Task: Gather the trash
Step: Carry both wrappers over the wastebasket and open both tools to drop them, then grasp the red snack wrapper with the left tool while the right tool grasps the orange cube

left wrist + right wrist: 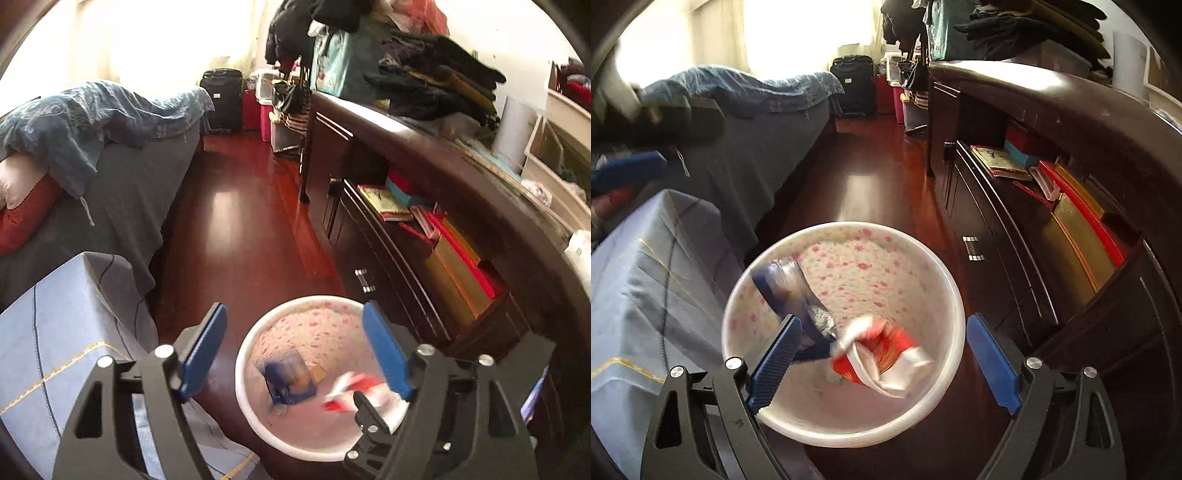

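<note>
A white bin (pixel 243 369) with a pink-flowered liner stands on the red floor, directly below both grippers. Inside it lie a blurred blue wrapper (pixel 290 380) and a crumpled red-and-white wrapper (pixel 351 387). My left gripper (pixel 295 314) hangs open over the bin's far rim with nothing between its blue pads. In the right wrist view the bin (pixel 945 280) fills the middle, and my right gripper (pixel 884 323) is open above it. The blue wrapper (pixel 790 291), silver inside, and the red-and-white wrapper (pixel 886 358) sit below those pads, untouched. One blue finger (pixel 628 170) of the left gripper shows at far left.
A dark wooden cabinet (pixel 406 155) with books and boxes (pixel 454 266) on its shelf runs along the right. A bed under a grey cover (pixel 129 184) and a blue-grey checked cloth (pixel 62 332) are on the left. Suitcases (pixel 221 98) stand at the far end of the floor strip.
</note>
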Demonstrator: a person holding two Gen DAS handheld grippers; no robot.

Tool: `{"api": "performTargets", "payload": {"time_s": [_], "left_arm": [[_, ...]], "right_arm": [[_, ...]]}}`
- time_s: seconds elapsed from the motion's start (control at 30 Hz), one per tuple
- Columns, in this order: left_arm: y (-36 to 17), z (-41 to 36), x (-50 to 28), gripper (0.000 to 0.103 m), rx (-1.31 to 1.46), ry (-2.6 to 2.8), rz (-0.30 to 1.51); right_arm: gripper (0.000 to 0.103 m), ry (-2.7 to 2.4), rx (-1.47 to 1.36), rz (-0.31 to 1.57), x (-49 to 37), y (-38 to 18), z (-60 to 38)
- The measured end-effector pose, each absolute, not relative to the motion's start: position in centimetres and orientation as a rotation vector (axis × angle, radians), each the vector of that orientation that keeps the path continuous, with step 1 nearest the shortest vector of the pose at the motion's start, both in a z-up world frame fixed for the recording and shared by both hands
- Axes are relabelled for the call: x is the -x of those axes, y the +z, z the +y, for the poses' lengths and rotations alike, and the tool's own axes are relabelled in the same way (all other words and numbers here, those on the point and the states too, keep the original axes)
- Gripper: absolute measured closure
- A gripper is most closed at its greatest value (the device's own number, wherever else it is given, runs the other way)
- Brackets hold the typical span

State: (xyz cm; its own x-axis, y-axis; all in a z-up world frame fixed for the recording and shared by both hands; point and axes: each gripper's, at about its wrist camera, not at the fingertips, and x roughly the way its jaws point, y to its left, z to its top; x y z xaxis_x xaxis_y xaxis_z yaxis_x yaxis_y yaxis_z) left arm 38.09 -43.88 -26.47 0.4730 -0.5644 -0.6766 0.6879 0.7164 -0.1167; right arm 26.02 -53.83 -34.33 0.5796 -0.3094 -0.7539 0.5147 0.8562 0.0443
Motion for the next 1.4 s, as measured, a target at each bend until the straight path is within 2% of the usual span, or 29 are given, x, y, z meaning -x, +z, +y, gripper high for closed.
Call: {"api": "performTargets", "payload": {"time_s": [0.1, 0.5, 0.7, 1.23, 1.4], "left_arm": [[-25.7, -42.9, -37.9, 0.022, -0.176, -0.754, 0.732], [-23.2, -38.9, -37.0, 0.021, -0.154, -0.666, 0.704], [-21.9, -34.4, -36.7, 0.018, -0.136, -0.568, 0.699], [-19.5, -12.6, -35.9, 0.004, -0.059, 0.053, 0.653], [-20.9, -7.0, -37.5, 0.004, 0.015, 0.187, 0.714]], "right_arm": [[0.009, -0.483, -0.292, 0.809, -25.4, -34.0, -53.6], [0.007, -0.452, -0.337, 0.821, -23.6, -31.5, -51.5], [0.005, -0.386, -0.354, 0.827, -23.1, -29.4, -49.0], [0.004, -0.029, -0.208, 0.835, -24.7, -25.7, -34.7], [0.004, 0.061, -0.178, 0.834, -25.1, -25.1, -30.9]]}}
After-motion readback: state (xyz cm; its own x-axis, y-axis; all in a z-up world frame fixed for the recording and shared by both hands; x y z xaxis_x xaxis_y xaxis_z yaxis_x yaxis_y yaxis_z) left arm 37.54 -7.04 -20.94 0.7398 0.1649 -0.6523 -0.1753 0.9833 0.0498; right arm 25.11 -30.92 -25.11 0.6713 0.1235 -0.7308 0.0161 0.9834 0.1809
